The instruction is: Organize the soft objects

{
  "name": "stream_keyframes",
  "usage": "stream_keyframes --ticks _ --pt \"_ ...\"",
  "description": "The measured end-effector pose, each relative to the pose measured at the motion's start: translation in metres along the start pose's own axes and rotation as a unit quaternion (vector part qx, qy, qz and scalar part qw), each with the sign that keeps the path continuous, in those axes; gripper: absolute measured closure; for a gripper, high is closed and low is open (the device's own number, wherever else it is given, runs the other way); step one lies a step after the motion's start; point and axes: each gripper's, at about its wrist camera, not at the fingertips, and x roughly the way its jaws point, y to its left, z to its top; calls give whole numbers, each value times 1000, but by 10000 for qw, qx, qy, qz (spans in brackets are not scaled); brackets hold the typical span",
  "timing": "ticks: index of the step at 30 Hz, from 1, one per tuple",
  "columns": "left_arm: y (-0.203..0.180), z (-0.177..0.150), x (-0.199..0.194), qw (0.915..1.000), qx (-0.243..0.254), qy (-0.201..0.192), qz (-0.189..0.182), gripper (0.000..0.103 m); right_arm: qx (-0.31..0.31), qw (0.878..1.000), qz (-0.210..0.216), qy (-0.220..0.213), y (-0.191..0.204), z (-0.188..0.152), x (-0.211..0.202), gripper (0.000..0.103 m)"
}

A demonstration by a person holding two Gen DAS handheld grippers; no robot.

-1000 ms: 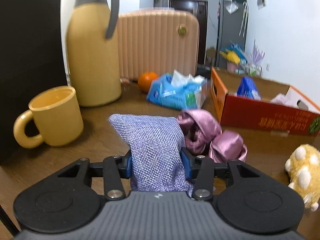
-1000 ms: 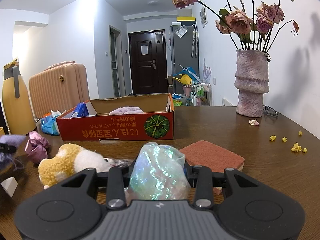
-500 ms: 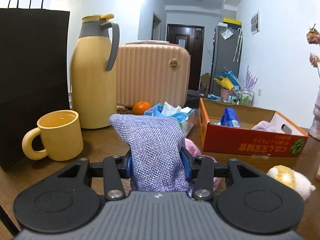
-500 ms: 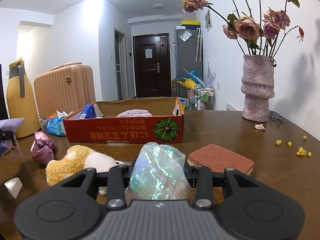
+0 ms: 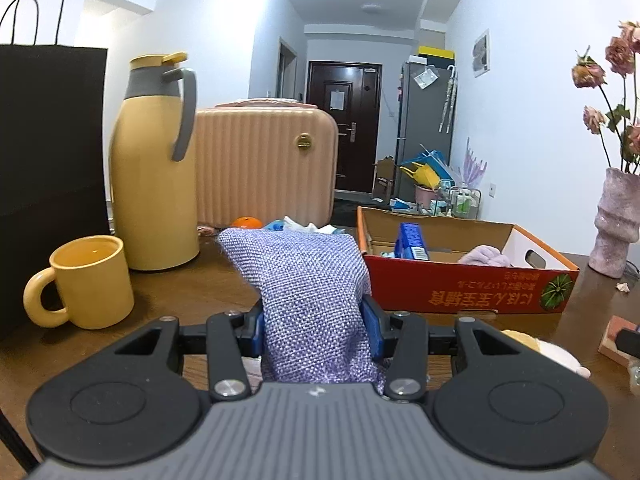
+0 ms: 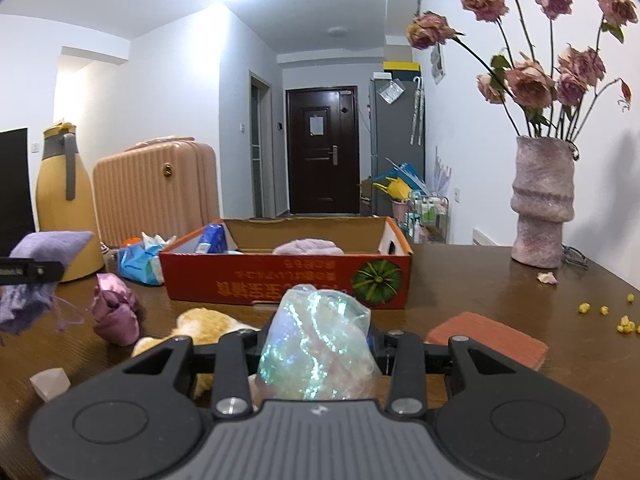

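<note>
My left gripper (image 5: pixel 312 332) is shut on a purple woven pouch (image 5: pixel 304 280), held above the brown table; the pouch (image 6: pixel 44 248) also shows at the left of the right wrist view. My right gripper (image 6: pixel 316 344) is shut on an iridescent crinkly bag (image 6: pixel 316 340). Ahead stands a red cardboard box (image 5: pixel 460 292) (image 6: pixel 288 280) holding a blue packet (image 5: pixel 410 240) and a lilac soft item (image 6: pixel 308 247). On the table lie a pink satin bundle (image 6: pixel 114 312) and a yellow-and-white plush toy (image 6: pixel 204 328), partly hidden behind my right gripper.
A yellow mug (image 5: pixel 88 280), a yellow thermos jug (image 5: pixel 154 176) and a black paper bag (image 5: pixel 48 184) stand at the left. A tissue pack (image 6: pixel 140 260) lies by the box. A terracotta sponge (image 6: pixel 492 340) and a vase of roses (image 6: pixel 542 208) are at the right.
Both grippers rose slightly and moved toward the red box, keeping their loads. In the left wrist view the pink satin bundle dropped out of sight behind the pouch, and the box came nearer the centre.
</note>
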Motion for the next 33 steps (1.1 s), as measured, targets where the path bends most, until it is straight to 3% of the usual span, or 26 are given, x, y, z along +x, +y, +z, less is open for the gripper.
stream_keyframes --ticks 20,33 --pt "-24 11 14 9999 -27 29 -108 57 -19 9995 -27 -310 24 19 31 66" --pt "-47 33 39 9998 -133 -70 -158 57 188 9984 -137 -513 18 38 58 66"
